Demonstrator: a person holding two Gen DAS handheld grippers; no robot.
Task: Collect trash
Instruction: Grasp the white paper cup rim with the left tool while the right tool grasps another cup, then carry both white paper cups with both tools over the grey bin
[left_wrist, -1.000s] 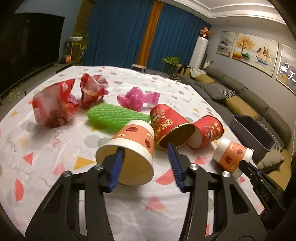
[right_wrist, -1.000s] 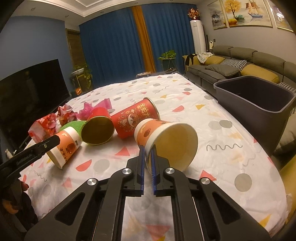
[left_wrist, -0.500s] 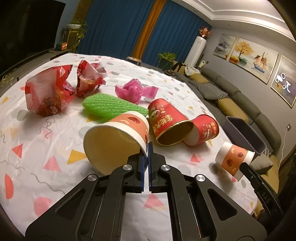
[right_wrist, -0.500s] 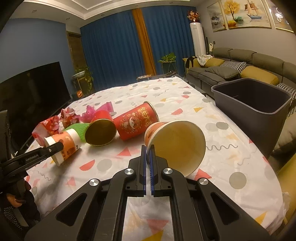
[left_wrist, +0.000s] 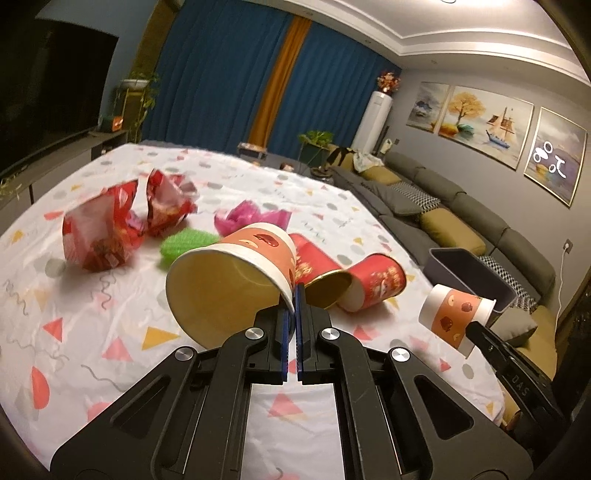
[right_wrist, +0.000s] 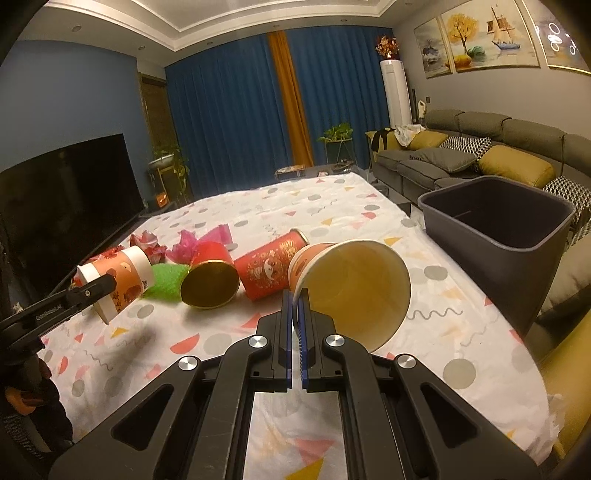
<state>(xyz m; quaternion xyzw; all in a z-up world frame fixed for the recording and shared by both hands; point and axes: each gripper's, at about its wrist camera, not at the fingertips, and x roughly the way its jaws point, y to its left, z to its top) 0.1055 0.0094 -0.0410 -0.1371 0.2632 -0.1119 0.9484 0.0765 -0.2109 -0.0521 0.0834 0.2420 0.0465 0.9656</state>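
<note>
- two orange-and-white paper cups are now pinched by the rim: the left gripper (left_wrist: 291, 295) has shut its blue fingers on the left cup (left_wrist: 229, 280), which a second ago sat loose between open jaws, and lifted it off the table (left_wrist: 74, 332).
- the right gripper (right_wrist: 295, 299) stays clamped flat on the rim of the right cup (right_wrist: 351, 284), now raised and nearer the dark grey plastic bin (right_wrist: 498, 236) at the table's right edge.
- judged from this, both pickups are done and the carry to the bin comes next.
- thin paper walls, glossy tan inside; a rim pinch could crease them or let a cup swing.
- left on the patterned cloth: two red printed cups (left_wrist: 369, 284) on their sides, green foam netting (left_wrist: 181, 243), pink crinkled wrapping (left_wrist: 247, 218) and red foil wrappers (left_wrist: 99, 232) at the far left.
</note>
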